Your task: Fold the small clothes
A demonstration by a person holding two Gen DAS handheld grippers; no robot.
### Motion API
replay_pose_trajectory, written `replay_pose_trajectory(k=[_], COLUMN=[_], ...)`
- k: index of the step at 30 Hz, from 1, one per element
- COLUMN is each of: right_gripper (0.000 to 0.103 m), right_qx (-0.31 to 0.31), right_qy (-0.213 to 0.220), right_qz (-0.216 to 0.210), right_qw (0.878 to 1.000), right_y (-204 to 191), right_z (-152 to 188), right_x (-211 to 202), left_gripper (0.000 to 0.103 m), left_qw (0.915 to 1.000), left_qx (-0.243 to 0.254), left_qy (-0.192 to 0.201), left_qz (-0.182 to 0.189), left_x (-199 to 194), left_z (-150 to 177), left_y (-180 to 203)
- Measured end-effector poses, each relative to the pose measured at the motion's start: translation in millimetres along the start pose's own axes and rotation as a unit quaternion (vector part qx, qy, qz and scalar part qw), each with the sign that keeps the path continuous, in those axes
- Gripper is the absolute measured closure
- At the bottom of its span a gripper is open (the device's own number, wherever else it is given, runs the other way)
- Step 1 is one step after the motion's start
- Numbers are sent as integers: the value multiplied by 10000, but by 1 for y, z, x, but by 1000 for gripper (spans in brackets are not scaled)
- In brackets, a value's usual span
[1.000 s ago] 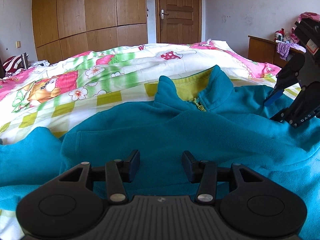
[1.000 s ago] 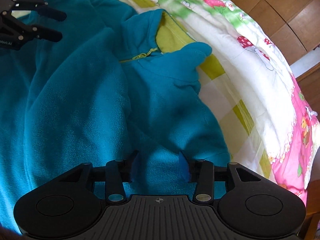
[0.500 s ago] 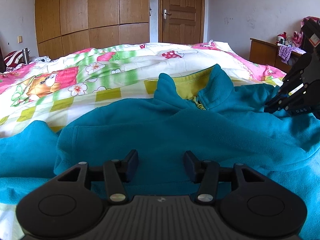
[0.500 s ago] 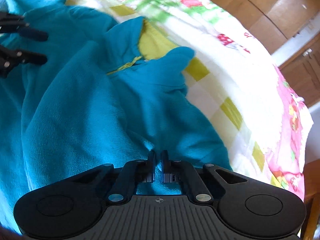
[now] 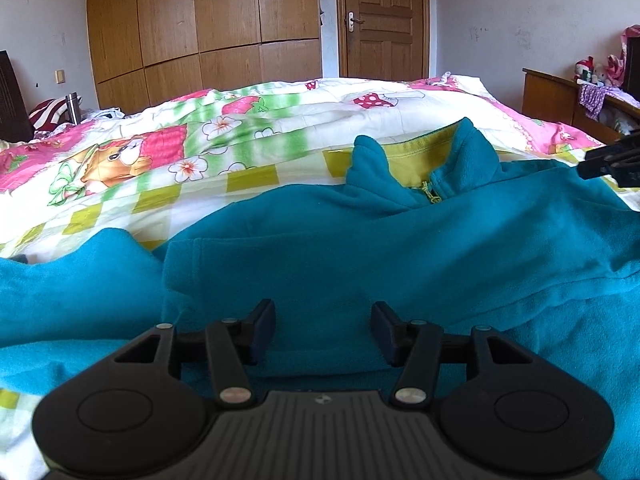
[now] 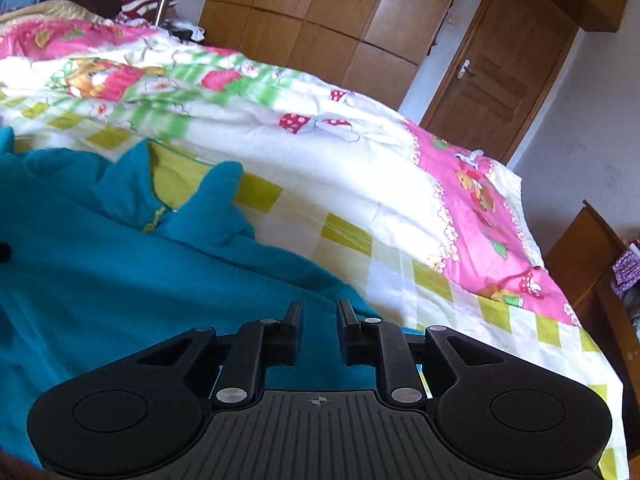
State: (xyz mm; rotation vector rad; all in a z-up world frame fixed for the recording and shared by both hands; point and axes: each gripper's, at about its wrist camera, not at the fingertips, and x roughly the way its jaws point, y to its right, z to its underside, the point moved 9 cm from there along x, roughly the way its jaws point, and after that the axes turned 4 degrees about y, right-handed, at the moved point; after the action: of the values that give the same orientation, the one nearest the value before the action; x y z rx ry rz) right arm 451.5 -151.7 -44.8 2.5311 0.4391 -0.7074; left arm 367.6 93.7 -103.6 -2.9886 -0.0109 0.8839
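Bedroom with a cartoon-print quilt [image 5: 280, 128] on the bed, teal fleece [image 5: 360, 248] spread flat across it, collar pointing away. Left gripper [image 5: 323, 330] hangs wide open right over the near body. Right gripper [image 6: 318, 330] sits at the fleece's right edge, jaws slightly apart; looks like cloth between them, hard to tell.

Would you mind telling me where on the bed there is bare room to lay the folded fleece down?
Free: the quilt beyond the collar, toward the wardrobe, and the checked strip right of the teal fleece up to the pink border. Crowded: the near side, covered by fleece, with the left claw and right claw over it.
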Motion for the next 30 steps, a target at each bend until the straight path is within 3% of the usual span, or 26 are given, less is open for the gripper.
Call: replay_pose_trajectory(k=[2,5,6,8,13,16,19,23,27,30], right_gripper=[85,85,85,83,83,83,82,82,82,81], right_qx=[26,325,430,562,639,649,667,697,283,-56], right_qy=[-119,-822,-765,-660,-191,-498,-1057,-807,-236,137], right_qz=[-43,98,145,358,407,481,597,668,242,-294], right_qw=[9999,9960,9960,9956,9969,9955,9904,9921,9990,9995], right_y=[-4,-4,-3,-5,-14,-15,-12,-18,-58,-110], right_z=[20,64,68,57,31,45,71,47,1,-36], right_x=[-15,-1,-3,-13,-39,-34,-16,-32,-59,-69], left_gripper=[37,37,37,37,37,37,36,36,36,36], left_qw=[9999,9991,9988,9982,9984,9980,9950,9950,9961,9959], left_qx=[32,126,170,212,150,231,292,105,-286,-585], left_qy=[-105,-353,-395,-476,-480,-494,-853,-944,-781,-628], left_qz=[-74,-196,-252,-300,-244,-331,-420,-312,-291,-269], left_x=[-3,-6,-8,-11,-24,-29,-21,-23,-49,-81], left_z=[1,2,2,1,-5,-4,6,14,22,31], left_y=[-3,1,2,4,4,-1,-8,-15,-31,-53])
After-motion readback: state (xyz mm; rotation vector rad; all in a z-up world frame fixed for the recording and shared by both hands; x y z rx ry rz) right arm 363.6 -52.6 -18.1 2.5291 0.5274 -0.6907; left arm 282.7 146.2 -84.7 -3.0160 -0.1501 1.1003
